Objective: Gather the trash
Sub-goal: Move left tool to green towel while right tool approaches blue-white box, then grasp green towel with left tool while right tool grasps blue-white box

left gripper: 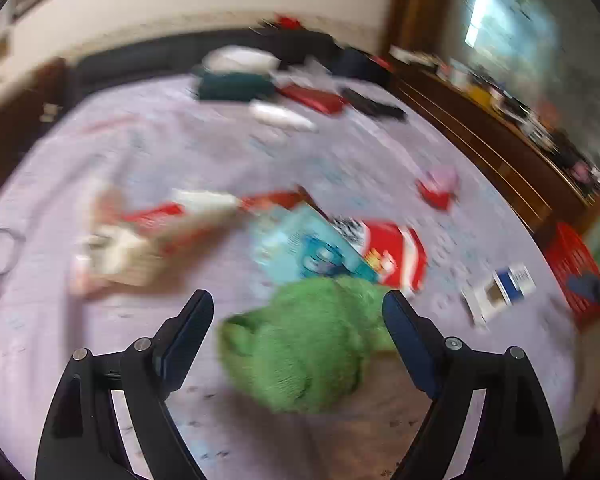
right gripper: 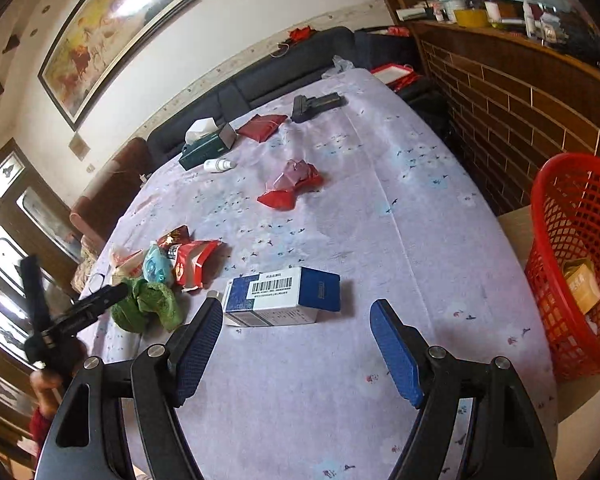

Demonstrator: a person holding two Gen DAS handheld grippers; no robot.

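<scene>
Through your left wrist camera, your left gripper (left gripper: 298,300) stands spread wide with nothing pressed by either pad; the crumpled green wrapper (left gripper: 300,340) lies on the lilac tablecloth (left gripper: 160,148) between the fingers, untouched. At twelve o'clock from it sit a pale blue packet (left gripper: 300,244) and a red snack bag (left gripper: 392,252); at two o'clock lies the blue-and-white box (left gripper: 500,284). This view is blurred, so finer detail is lost.

Your right wrist camera is sharp. Your right gripper (right gripper: 296,314) is also spread wide and empty, with the blue-and-white box (right gripper: 284,294) just past its fingertips at twelve o'clock. Only here do you see the red basket (right gripper: 572,264) clearly at three o'clock, off the table's edge, with something yellowish inside. The green wrapper (right gripper: 148,306) lies at nine o'clock, and a red crumpled wrapper (right gripper: 292,186) farther up at twelve.
</scene>
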